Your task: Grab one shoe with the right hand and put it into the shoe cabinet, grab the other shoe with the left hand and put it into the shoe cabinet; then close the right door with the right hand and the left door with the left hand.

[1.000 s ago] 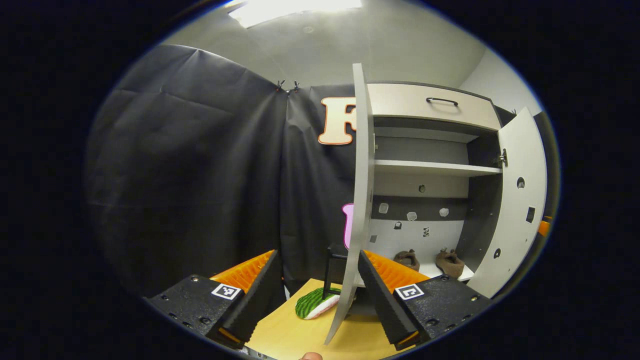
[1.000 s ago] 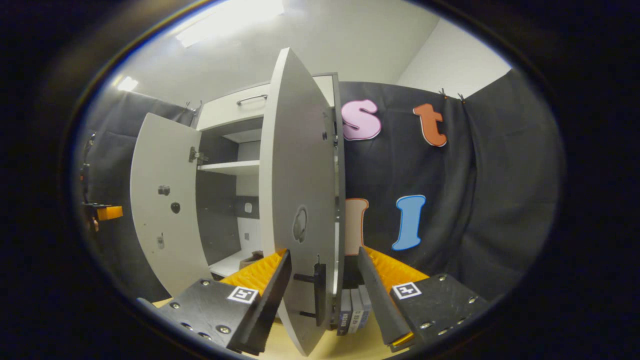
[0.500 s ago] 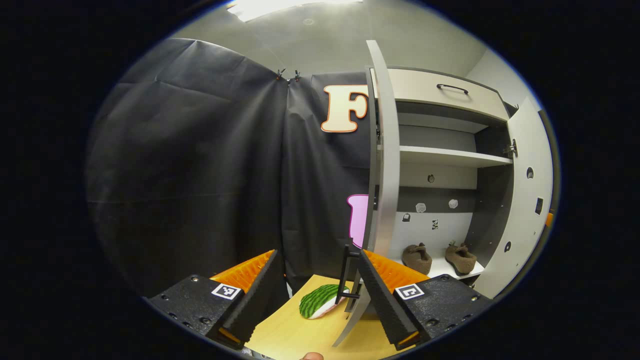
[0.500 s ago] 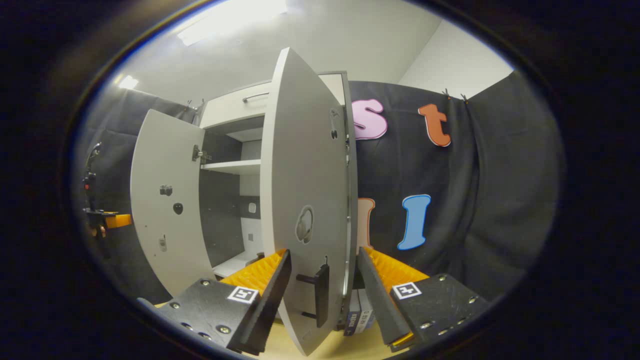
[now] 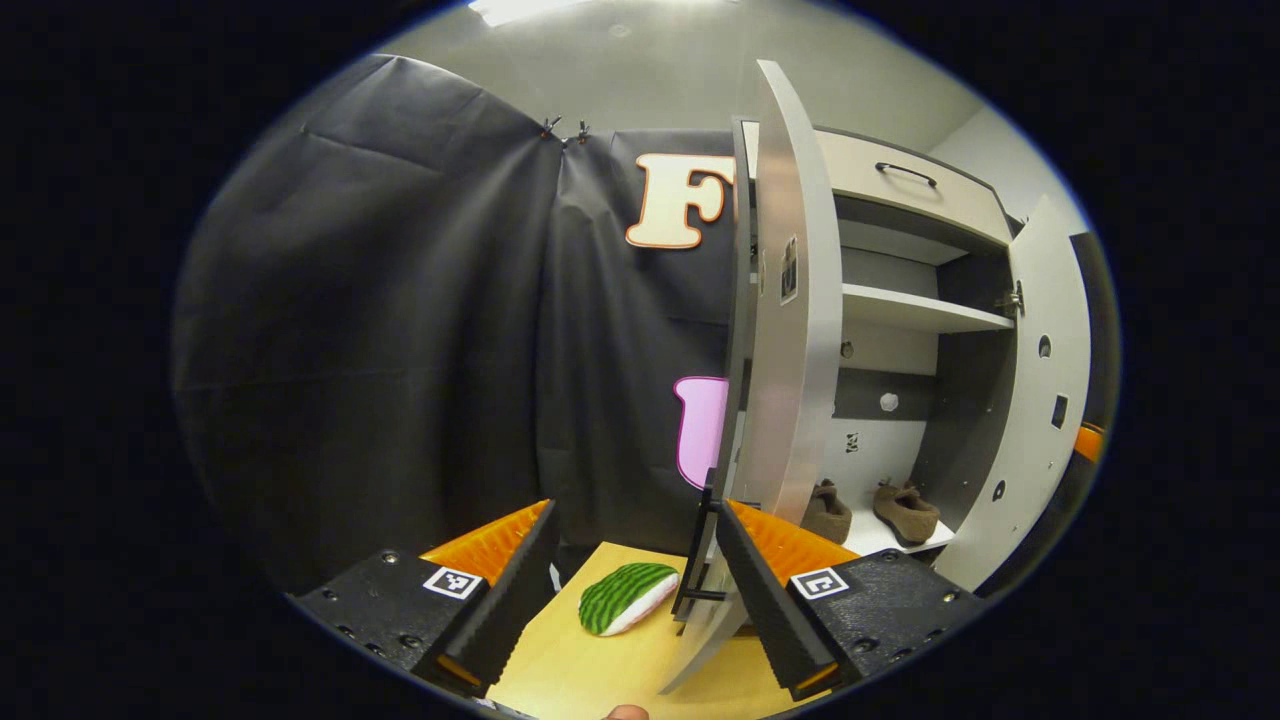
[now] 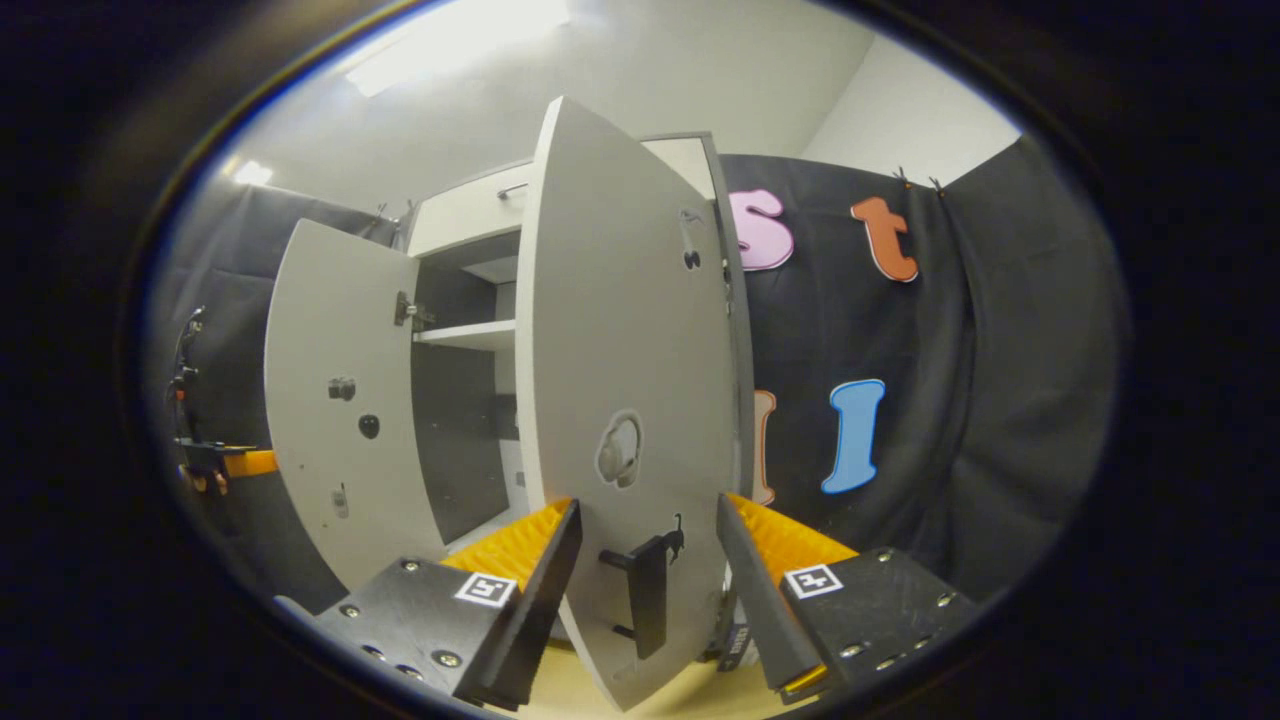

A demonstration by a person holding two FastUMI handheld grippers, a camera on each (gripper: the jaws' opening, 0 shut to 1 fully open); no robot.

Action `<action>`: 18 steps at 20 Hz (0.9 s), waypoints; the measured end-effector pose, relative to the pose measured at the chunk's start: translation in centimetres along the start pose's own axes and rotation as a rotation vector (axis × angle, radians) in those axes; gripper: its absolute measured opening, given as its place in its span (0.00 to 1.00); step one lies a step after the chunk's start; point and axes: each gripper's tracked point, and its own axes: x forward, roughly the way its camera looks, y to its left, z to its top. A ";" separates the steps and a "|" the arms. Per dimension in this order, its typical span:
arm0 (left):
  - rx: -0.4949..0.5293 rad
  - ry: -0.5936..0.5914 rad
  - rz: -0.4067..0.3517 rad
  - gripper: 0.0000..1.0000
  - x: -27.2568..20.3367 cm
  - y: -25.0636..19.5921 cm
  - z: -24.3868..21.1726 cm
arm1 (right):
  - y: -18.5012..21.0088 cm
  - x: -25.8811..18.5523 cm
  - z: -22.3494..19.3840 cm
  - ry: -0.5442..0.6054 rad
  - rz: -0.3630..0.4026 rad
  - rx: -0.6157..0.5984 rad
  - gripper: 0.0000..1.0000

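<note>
The shoe cabinet (image 5: 900, 190) stands with both doors partly swung. Two brown shoes (image 5: 905, 510) sit side by side on its bottom shelf. My left gripper (image 5: 635, 600) is open; the left door (image 5: 790, 330) rises just past its right finger, and the door's black handle (image 5: 700, 545) sits between the fingers. In the right gripper view my right gripper (image 6: 645, 600) is open too, with the right door (image 6: 620, 350) close in front. That door's black handle (image 6: 650, 590) lies between the fingers. The left door (image 6: 340, 420) shows farther left.
A green striped watermelon-like thing (image 5: 625, 597) lies on the wooden table (image 5: 580, 670) left of the cabinet. Black cloth walls close in behind and to both sides. Some books (image 6: 735, 645) stand low beside the right door. The cabinet's upper shelf (image 5: 920, 310) is bare.
Both doors have swung further toward the cabinet, each showing a wider face. The handles now sit lower and nearer between the fingers. The left door now hides part of one shoe.
</note>
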 end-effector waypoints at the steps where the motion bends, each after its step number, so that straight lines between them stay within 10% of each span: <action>1: 0.003 0.004 -0.010 0.96 0.1 -0.1 -0.1 | 0.6 0.2 -0.1 0.001 0.012 -0.002 0.83; 18: 0.029 0.025 -0.086 0.94 0.7 -1.1 -0.9 | 3.0 0.6 -1.1 0.005 0.054 0.037 0.83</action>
